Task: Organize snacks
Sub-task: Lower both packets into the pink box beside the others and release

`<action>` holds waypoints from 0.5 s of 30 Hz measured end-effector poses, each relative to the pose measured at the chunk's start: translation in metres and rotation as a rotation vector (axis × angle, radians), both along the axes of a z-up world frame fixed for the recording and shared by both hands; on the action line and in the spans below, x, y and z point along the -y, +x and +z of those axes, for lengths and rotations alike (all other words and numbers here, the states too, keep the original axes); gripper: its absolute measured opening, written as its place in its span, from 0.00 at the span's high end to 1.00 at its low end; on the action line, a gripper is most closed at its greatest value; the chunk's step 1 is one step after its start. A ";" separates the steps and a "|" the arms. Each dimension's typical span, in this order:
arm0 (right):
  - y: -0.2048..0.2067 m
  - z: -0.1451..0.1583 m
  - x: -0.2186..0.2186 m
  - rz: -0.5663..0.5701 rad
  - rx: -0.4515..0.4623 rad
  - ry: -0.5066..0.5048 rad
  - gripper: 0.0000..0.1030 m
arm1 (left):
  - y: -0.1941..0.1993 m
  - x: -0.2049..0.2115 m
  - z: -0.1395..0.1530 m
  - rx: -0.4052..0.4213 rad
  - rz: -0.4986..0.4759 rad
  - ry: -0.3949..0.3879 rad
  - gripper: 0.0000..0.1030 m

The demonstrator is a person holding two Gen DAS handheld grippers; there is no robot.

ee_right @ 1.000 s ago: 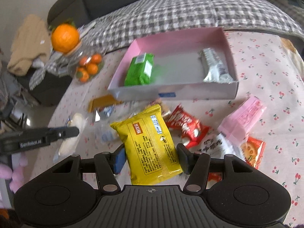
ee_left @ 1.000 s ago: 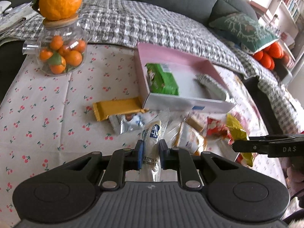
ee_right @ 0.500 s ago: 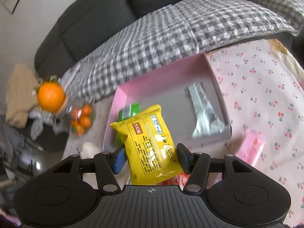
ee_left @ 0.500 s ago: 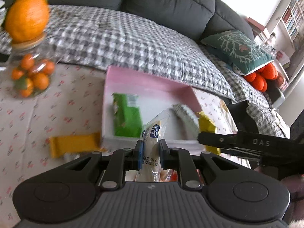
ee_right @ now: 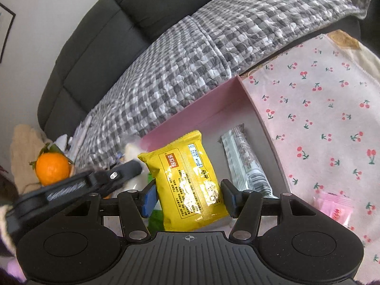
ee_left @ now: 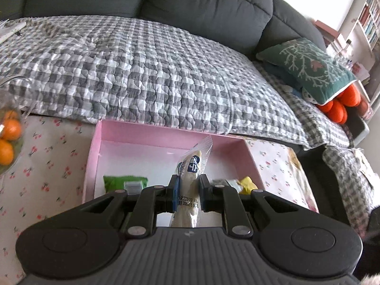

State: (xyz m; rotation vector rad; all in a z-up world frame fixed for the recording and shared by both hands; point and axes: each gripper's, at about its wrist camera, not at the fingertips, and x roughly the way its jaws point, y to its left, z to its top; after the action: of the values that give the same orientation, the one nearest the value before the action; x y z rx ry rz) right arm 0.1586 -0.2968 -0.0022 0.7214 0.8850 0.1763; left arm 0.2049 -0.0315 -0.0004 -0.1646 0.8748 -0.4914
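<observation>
Now both snacks point(ee_left: 190, 178) point(ee_right: 190, 180) hover over box point(ee_left: 152, 133) — table behind.

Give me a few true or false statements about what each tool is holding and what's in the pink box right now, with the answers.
1. The left tool grips a white snack in a clear wrapper. True.
2. The right tool is empty. False: it holds a yellow packet.
3. A green packet lies inside the pink box. True.
4. The silver wrapped bar lies on the cherry-print cloth. False: it lies inside the box.
5. The box stands on the sofa. False: it is on the cloth.
</observation>
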 end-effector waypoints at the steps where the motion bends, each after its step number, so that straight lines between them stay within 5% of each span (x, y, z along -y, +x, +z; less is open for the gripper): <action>1: 0.001 0.000 -0.001 0.002 0.004 -0.004 0.45 | 0.003 0.001 -0.003 -0.002 0.005 0.002 0.85; 11: 0.004 -0.003 0.003 -0.025 0.016 -0.020 0.43 | 0.021 0.006 -0.014 -0.006 0.047 0.001 0.85; 15: 0.002 0.000 0.007 -0.043 0.026 0.002 0.33 | 0.017 0.003 -0.014 0.004 0.055 0.001 0.72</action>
State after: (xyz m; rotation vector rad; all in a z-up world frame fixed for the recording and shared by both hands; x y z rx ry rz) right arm 0.1610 -0.3035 -0.0018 0.7377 0.8439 0.1476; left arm 0.2224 -0.0347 -0.0148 -0.1865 0.8648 -0.4400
